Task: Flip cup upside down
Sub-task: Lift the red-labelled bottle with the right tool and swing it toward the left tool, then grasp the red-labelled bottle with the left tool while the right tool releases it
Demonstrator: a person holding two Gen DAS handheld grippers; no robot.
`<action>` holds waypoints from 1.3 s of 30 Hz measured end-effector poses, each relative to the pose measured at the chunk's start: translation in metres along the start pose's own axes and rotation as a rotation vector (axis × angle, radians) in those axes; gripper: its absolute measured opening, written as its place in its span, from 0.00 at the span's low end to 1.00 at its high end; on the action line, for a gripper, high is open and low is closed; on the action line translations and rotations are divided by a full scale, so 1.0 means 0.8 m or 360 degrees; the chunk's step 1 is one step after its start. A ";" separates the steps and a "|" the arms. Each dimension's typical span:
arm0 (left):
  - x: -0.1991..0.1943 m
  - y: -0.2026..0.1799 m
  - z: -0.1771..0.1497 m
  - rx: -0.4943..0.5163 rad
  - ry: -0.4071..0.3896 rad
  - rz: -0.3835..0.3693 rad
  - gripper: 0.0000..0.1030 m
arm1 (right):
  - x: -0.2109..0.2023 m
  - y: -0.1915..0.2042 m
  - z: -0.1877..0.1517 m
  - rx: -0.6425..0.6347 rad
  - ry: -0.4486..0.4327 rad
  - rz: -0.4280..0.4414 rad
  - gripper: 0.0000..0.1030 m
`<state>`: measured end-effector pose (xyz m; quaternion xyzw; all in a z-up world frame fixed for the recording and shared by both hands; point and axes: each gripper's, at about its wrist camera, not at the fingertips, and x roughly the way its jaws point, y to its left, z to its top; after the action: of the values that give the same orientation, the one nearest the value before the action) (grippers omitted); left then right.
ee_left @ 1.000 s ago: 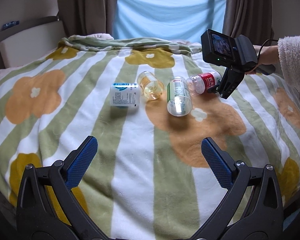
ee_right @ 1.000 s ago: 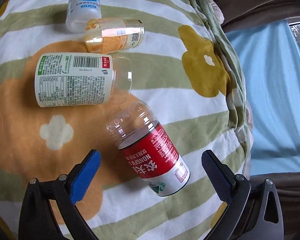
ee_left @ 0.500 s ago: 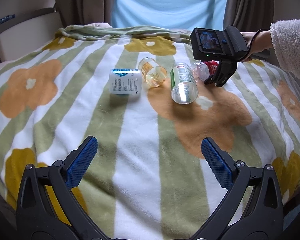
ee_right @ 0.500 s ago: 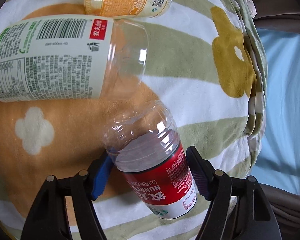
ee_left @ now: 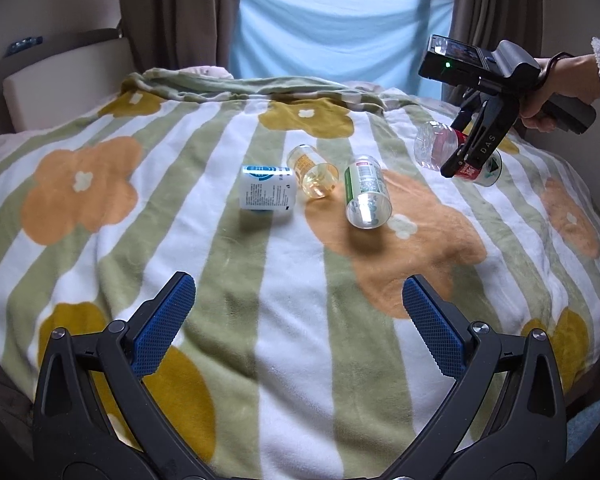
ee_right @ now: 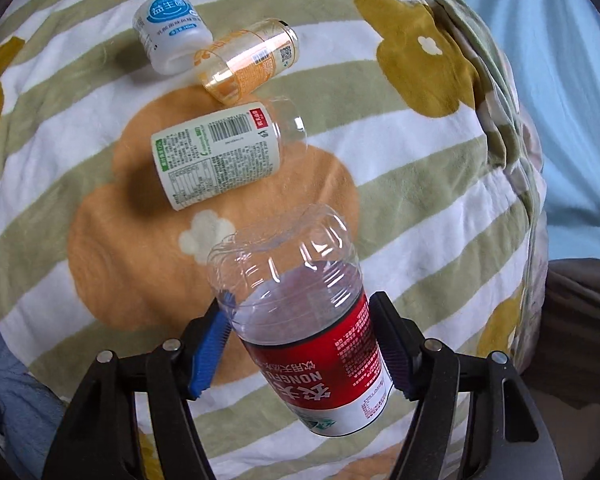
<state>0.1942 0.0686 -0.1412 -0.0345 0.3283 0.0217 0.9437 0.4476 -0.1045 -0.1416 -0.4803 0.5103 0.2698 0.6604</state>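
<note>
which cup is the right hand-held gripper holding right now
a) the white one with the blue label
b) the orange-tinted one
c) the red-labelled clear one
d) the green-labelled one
c: the right hand-held gripper is shut on the red-labelled cup, held clear of the blanket, while the other three cups lie on it.

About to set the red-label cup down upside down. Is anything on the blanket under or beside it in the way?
Nothing visible blocks it. The right hand-held gripper holds the red-label cup above bare blanket. The nearest thing, the green-label cup, lies apart to one side.
</note>
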 end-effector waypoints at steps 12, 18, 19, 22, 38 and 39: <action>-0.057 0.032 -0.015 -0.0029 0.0006 -0.0086 1.00 | 0.000 0.114 -0.003 0.0813 0.0201 0.0796 0.63; -0.059 0.051 -0.022 -0.0055 0.0076 -0.0130 1.00 | 0.041 0.151 0.011 0.0979 0.0241 0.0943 0.63; -0.058 0.052 -0.023 -0.0060 0.0082 -0.0140 1.00 | 0.046 0.154 0.013 0.1000 0.0255 0.0949 0.63; -0.057 0.055 -0.025 -0.0072 0.0099 -0.0161 1.00 | 0.058 0.162 0.020 0.1030 0.0279 0.0951 0.63; -0.057 0.052 -0.001 -0.0169 0.0174 -0.0200 1.00 | -0.003 0.163 0.003 0.1097 -0.0070 0.0909 0.99; -0.059 0.052 0.004 -0.0188 0.0178 -0.0201 1.00 | -0.014 0.163 -0.009 0.1100 -0.0130 0.0864 0.99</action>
<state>0.1568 0.1098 -0.1115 -0.1119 0.3758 -0.0205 0.9197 0.3303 -0.0582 -0.1778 -0.0687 0.6518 0.2656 0.7071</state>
